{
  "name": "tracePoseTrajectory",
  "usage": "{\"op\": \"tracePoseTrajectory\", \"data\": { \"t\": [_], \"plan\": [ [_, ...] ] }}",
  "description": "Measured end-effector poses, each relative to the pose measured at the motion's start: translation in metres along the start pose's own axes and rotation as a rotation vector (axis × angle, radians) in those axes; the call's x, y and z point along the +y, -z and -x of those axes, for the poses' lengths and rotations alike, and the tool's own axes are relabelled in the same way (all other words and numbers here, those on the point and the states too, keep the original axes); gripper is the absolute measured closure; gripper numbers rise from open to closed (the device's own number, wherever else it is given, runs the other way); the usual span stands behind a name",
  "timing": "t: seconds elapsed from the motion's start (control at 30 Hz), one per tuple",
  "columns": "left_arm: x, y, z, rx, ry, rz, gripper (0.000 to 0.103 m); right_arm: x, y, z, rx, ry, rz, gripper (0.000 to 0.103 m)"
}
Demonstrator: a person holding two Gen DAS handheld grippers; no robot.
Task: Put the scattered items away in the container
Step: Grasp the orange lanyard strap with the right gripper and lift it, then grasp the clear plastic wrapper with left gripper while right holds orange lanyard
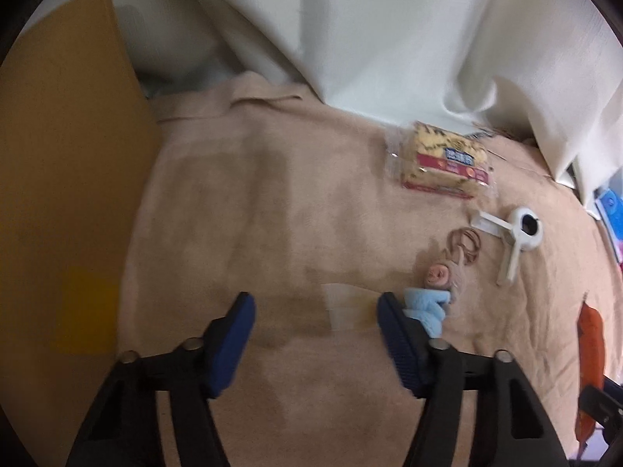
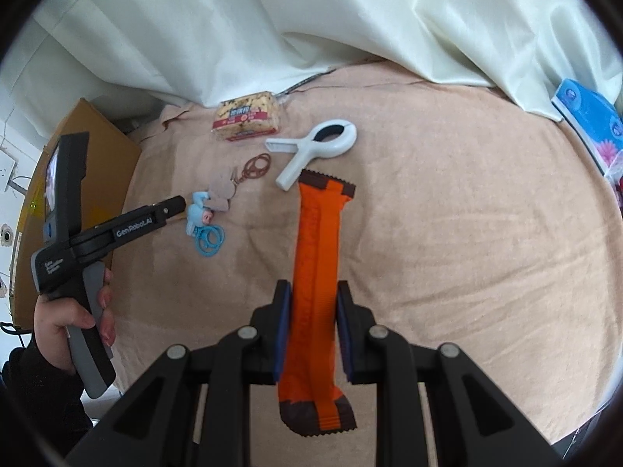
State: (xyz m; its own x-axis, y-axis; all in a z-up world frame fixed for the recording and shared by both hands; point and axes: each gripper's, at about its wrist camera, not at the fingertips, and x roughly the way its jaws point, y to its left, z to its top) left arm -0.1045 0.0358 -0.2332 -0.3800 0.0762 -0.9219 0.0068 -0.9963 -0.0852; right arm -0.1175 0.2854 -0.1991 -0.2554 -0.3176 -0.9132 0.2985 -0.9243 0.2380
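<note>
My right gripper (image 2: pixel 313 311) is shut on a long orange snack packet (image 2: pixel 317 233) with brown ends, gripping it near its lower end. My left gripper (image 1: pixel 315 311) is open above the beige cloth, with nothing between its fingers. A light blue plush keychain (image 1: pixel 426 309) lies just outside its right finger. In the right wrist view the left gripper (image 2: pixel 175 206), held by a hand (image 2: pixel 78 311), points at that blue keychain (image 2: pixel 198 214) and its blue rings (image 2: pixel 210 239). The cardboard box (image 1: pixel 58 194) stands at the far left.
On the beige cloth (image 2: pixel 447 214) lie a beige plush charm (image 2: pixel 222 196), brown rubber rings (image 2: pixel 257 167), a large white clip (image 2: pixel 319 148) and a packed yellow snack (image 2: pixel 247 120). White curtains (image 2: pixel 272 19) hang behind. A blue tissue pack (image 2: pixel 588 116) sits far right.
</note>
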Motion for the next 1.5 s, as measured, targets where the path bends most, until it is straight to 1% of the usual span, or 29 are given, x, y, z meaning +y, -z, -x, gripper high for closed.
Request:
{"op": "tracePoseTrajectory", "data": {
  "t": [0.1,0.23,0.4,0.47,0.5,0.53,0.57,0.63,0.7,0.73,0.83,0.93,1.03,1.1,1.17,1.3,1.4,1.5],
  "plan": [
    [-0.006,0.000,0.007,-0.017,0.017,-0.014,0.042,0.001,0.000,-0.001,-0.002,0.002,0.002,0.077],
    [-0.013,-0.002,0.003,-0.006,0.026,-0.020,0.042,0.000,-0.001,0.000,-0.003,-0.002,-0.003,0.077],
    [-0.013,-0.004,-0.002,0.004,0.010,-0.015,0.042,0.000,-0.001,0.002,-0.012,-0.001,-0.004,0.077],
    [-0.015,-0.002,-0.007,0.014,-0.015,-0.042,0.043,-0.001,0.000,0.002,-0.010,-0.003,-0.007,0.077],
    [-0.017,-0.001,-0.009,0.013,-0.016,-0.057,0.047,0.000,0.000,0.002,-0.011,-0.004,-0.008,0.077],
    [-0.018,0.000,-0.009,0.011,0.007,-0.065,0.068,0.000,0.000,0.002,-0.012,-0.003,-0.007,0.077],
    [-0.020,0.002,-0.009,0.016,0.028,-0.072,0.074,0.000,0.000,0.001,-0.011,-0.003,-0.008,0.077],
    [-0.025,0.005,-0.005,0.014,0.040,-0.091,0.077,-0.001,0.000,0.001,-0.013,-0.008,-0.014,0.077],
    [-0.027,0.008,0.006,-0.006,0.081,-0.101,0.080,-0.001,-0.001,0.004,-0.021,-0.009,-0.016,0.077],
    [-0.026,0.008,0.013,-0.013,0.094,-0.100,0.084,0.000,-0.001,0.005,-0.025,-0.012,-0.015,0.077],
    [-0.020,0.006,0.036,-0.041,0.122,-0.079,0.084,0.004,-0.004,0.012,-0.041,-0.026,-0.006,0.077],
    [-0.012,0.003,0.062,-0.077,0.123,-0.065,0.084,0.009,-0.008,0.022,-0.060,-0.043,0.010,0.077],
    [-0.004,0.002,0.090,-0.117,0.088,-0.056,0.084,0.019,-0.014,0.035,-0.090,-0.058,0.043,0.077],
    [-0.002,-0.001,0.111,-0.170,0.056,-0.065,0.084,0.026,-0.018,0.042,-0.105,-0.071,0.065,0.077],
    [0.002,-0.002,0.128,-0.200,0.031,-0.066,0.084,0.035,-0.020,0.047,-0.118,-0.079,0.091,0.077],
    [0.014,0.000,0.145,-0.233,0.053,-0.031,0.084,0.050,-0.025,0.050,-0.126,-0.094,0.133,0.077],
    [0.018,0.007,0.144,-0.219,0.029,-0.022,0.084,0.058,-0.027,0.049,-0.125,-0.102,0.151,0.077],
    [0.024,0.014,0.142,-0.202,0.022,-0.005,0.084,0.066,-0.028,0.049,-0.122,-0.107,0.174,0.077]
  ]
}}
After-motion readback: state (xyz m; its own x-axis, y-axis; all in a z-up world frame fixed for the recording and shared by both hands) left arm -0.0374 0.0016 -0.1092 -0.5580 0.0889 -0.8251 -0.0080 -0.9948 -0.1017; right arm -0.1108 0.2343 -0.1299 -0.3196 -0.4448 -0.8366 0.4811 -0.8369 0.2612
